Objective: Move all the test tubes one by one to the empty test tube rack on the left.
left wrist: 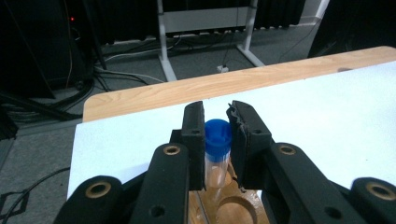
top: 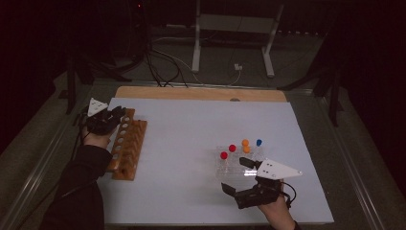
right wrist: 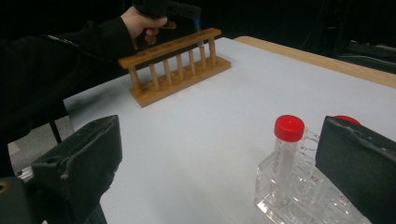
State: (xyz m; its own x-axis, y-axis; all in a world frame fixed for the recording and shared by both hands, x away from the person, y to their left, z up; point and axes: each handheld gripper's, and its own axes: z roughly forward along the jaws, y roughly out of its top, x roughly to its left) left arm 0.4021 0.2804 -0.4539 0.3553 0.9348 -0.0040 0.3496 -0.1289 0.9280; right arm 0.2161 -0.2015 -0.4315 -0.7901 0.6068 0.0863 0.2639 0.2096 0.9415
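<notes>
Left tongs [left wrist: 217,140] pinching a blue-capped tube [left wrist: 217,140] just above the far-end holes of the wooden rack [top: 128,143]. Right tongs [right wrist: 224,163] spread wide, empty, just beside the clear rack [top: 234,165], well apart from the wooden rack across the tabletop [top: 191,129]. Judging by this: first transfer nearly seated; wooden rack otherwise apparently empty. Left to move: five capped tubes, including a red-capped tube [right wrist: 288,149].

My left gripper [top: 116,114] sits at the table's left edge, its jaws closed on a blue-capped tube [left wrist: 217,151] that stands upright between them; my left forearm, in a dark sleeve, reaches in from the bottom left; my right gripper [top: 238,176] hovers near the front right, jaws spread wide apart, holding nothing.
</notes>
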